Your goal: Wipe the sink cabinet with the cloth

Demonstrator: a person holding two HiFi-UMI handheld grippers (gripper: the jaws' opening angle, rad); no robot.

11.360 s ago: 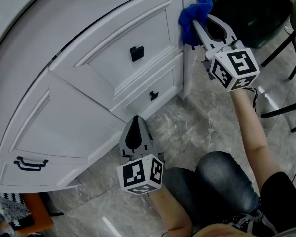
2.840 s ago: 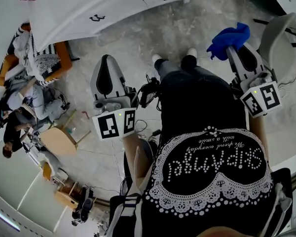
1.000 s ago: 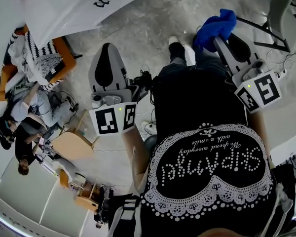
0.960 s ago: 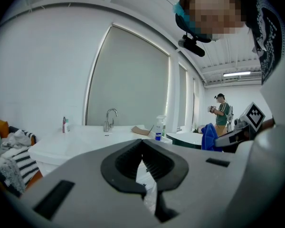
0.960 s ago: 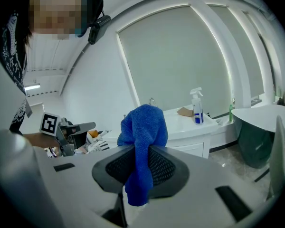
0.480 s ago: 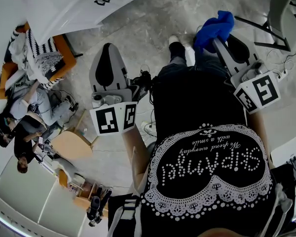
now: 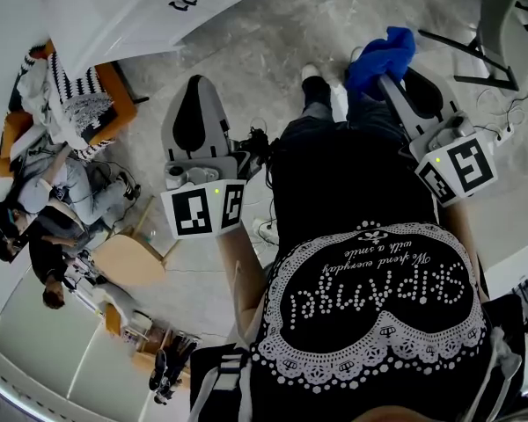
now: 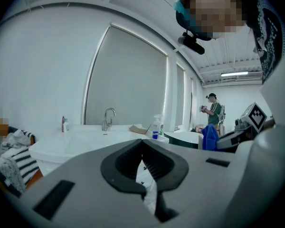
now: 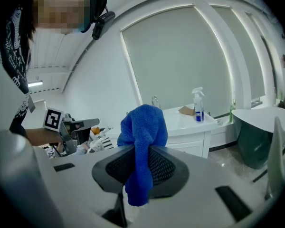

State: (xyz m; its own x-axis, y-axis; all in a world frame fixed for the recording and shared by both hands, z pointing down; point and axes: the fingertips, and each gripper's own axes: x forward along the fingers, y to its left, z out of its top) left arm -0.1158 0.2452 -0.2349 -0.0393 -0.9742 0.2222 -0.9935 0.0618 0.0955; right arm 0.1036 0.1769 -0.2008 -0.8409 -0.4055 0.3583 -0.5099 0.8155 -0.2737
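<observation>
Your right gripper (image 9: 141,150) tight on the blue cloth (image 9: 143,122), your left gripper (image 8: 142,144) closed and empty, spray bottle (image 9: 197,109) on the sink cabinet (image 9: 186,144).

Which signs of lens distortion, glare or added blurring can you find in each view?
Head view: fisheye bends the cabinet edge; even light, sharp. Left gripper view: dark vignetted corners, a bowed window, a bright ceiling lamp, a mosaic patch at top. Right gripper view: the same curving and a patch; blue cloth crisp.
</observation>
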